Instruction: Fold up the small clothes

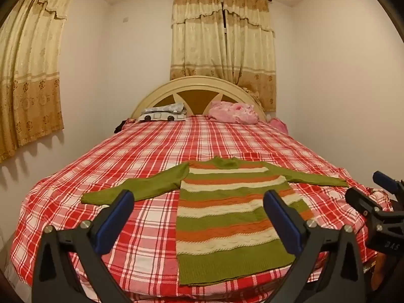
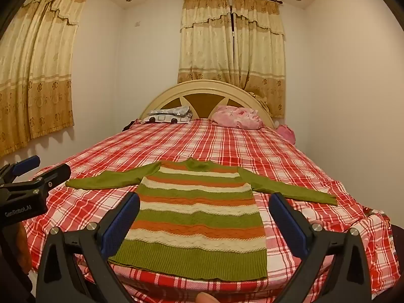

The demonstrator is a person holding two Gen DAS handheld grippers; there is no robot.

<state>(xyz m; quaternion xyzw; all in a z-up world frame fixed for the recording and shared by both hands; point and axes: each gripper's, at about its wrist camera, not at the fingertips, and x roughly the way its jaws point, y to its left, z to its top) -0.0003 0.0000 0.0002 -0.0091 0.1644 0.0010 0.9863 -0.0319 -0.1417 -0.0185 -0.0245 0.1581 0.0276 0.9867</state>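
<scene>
A striped sweater (image 1: 222,217) lies flat on the bed (image 1: 141,156) with both sleeves spread out to the sides. It sits at the near end of the red checked cover. The left gripper (image 1: 199,217) hangs above the sweater's lower part, and its jaws are wide apart and hold nothing. The right gripper (image 2: 204,222) hangs above the sweater's body too, jaws wide apart and empty. Pillows (image 2: 237,120) lie far back by the headboard (image 2: 204,93).

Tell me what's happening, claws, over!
Left claw open, empty. Right claw open, empty. Striped sweater flat on checked bedspread, sleeves spread, unfolded. Nothing on it.
</scene>
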